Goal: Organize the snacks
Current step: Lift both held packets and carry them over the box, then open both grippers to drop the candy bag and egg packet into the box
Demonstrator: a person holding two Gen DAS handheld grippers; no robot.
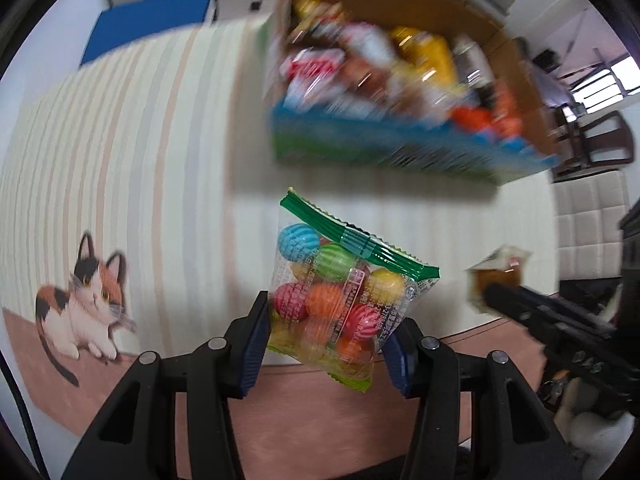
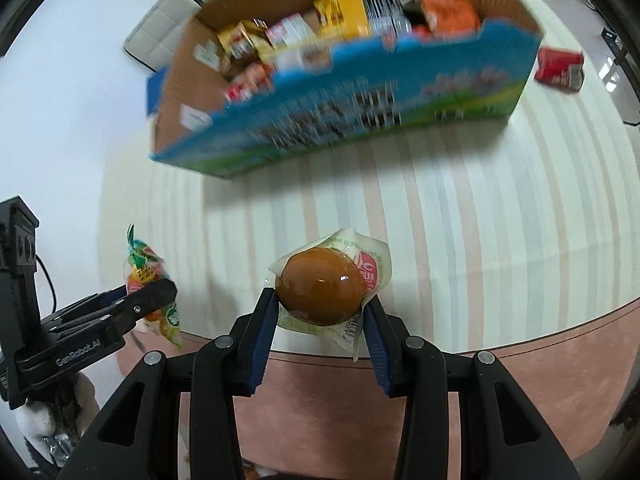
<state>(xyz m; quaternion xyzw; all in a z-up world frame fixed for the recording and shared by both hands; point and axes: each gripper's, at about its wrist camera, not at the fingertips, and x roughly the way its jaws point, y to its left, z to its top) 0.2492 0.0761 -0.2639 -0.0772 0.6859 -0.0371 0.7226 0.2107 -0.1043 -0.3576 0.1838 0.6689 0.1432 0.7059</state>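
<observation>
My left gripper is shut on a clear bag of coloured candy balls with a green top seal, held above the striped mat. My right gripper is shut on a vacuum-packed brown egg. Each gripper shows in the other's view: the right one with the egg pack at the right, the left one with the candy bag at the left. An open cardboard box with a blue and green printed side holds several snack packs; it also shows in the right wrist view, ahead of both grippers.
A striped mat with a cat picture and a brown border covers the floor. A red snack pack lies on the mat right of the box. White cushioned furniture and a dark chair stand beyond the mat.
</observation>
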